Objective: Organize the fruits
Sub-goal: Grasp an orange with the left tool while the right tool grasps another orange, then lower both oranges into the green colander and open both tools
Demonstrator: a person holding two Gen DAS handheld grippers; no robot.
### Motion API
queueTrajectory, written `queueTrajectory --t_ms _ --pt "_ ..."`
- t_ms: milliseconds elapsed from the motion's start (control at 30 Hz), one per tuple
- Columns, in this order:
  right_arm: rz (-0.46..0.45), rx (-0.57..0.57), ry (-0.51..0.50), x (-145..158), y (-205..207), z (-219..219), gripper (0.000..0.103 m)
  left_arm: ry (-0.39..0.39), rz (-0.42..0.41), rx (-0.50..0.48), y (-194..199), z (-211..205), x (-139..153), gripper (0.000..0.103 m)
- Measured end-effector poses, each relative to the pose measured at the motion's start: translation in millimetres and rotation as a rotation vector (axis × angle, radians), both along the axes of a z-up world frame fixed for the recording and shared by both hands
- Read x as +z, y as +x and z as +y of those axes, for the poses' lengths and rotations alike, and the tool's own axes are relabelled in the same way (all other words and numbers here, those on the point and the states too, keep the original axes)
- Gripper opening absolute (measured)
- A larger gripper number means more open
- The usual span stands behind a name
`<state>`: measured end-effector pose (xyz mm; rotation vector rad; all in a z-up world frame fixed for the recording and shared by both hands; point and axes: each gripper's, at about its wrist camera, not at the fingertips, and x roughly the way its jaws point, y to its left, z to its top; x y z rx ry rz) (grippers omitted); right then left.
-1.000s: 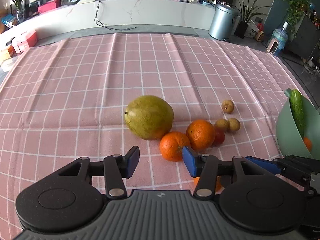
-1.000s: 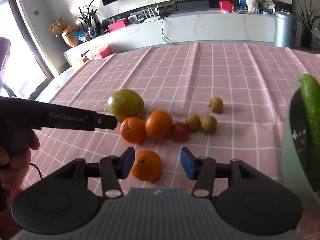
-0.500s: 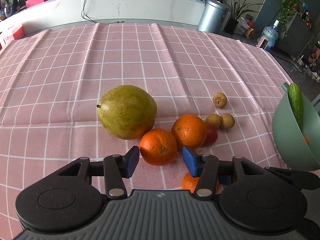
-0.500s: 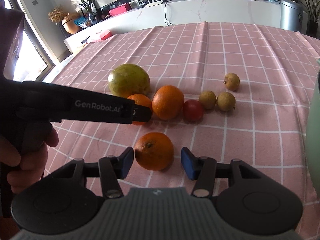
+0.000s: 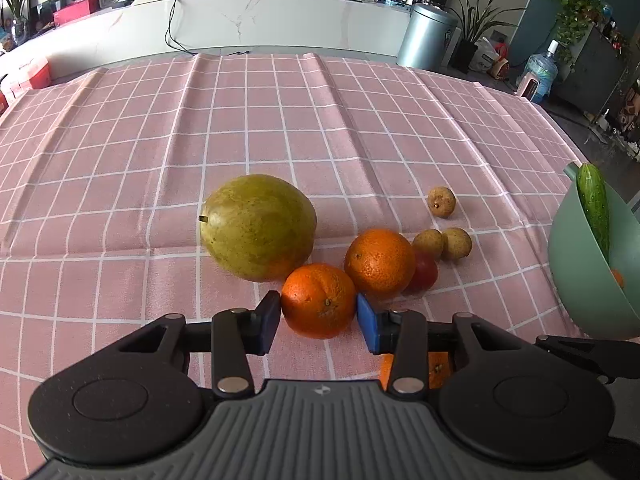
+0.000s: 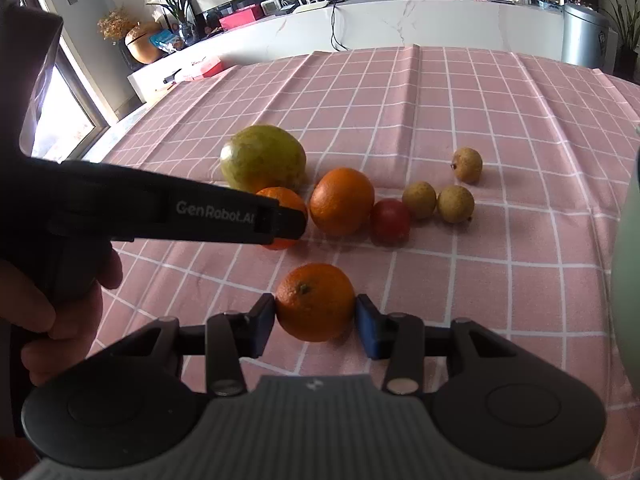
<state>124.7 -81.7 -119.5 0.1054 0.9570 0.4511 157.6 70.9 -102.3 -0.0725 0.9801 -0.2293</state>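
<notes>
On the pink checked cloth lie a big green-yellow mango [image 5: 258, 226], three oranges, a red fruit [image 5: 422, 272] and three small brown longans [image 5: 441, 201]. My left gripper [image 5: 316, 322] has its pads against the sides of one orange [image 5: 319, 300], which rests on the cloth. My right gripper [image 6: 315, 324] has its pads against the sides of the nearest orange [image 6: 316, 301], also on the cloth. The third orange [image 6: 342, 201] sits beside the mango [image 6: 263, 159]. The left gripper's body [image 6: 168, 212] crosses the right wrist view.
A green bowl [image 5: 584, 280] holding a cucumber [image 5: 595, 204] stands at the right edge of the table. Its rim shows at the right edge of the right wrist view [image 6: 628, 240]. A white counter and a metal bin [image 5: 426, 36] stand beyond the table.
Both grippers moved forward and down onto their oranges. The jaws of each narrowed until the pads met the fruit's sides.
</notes>
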Motion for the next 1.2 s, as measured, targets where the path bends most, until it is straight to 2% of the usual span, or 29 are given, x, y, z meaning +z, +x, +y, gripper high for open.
queueTrajectory --t_ms 167,500,700,867,1067,1200 --pt "-0.02 -0.018 -0.014 12 -10 -10 0.041 -0.007 -0.026 0.011 -12 -1 12 0.047" --pt "-0.112 -0.09 -0.029 51 -35 -55 0.04 0.004 -0.149 -0.061 -42 -34 58 0.047" --pt "-0.184 -0.183 -0.058 79 -51 -107 0.04 -0.001 -0.212 -0.192 -54 -84 81 0.047" --pt "-0.207 -0.278 -0.106 93 -60 -154 0.04 -0.014 -0.245 -0.327 -56 -136 91 0.047" --pt "-0.166 -0.322 -0.165 92 -57 -198 0.041 0.01 -0.218 -0.475 -50 -200 85 0.047" --pt "-0.122 -0.317 -0.222 85 -49 -215 0.041 0.042 -0.184 -0.534 -41 -227 75 0.047"
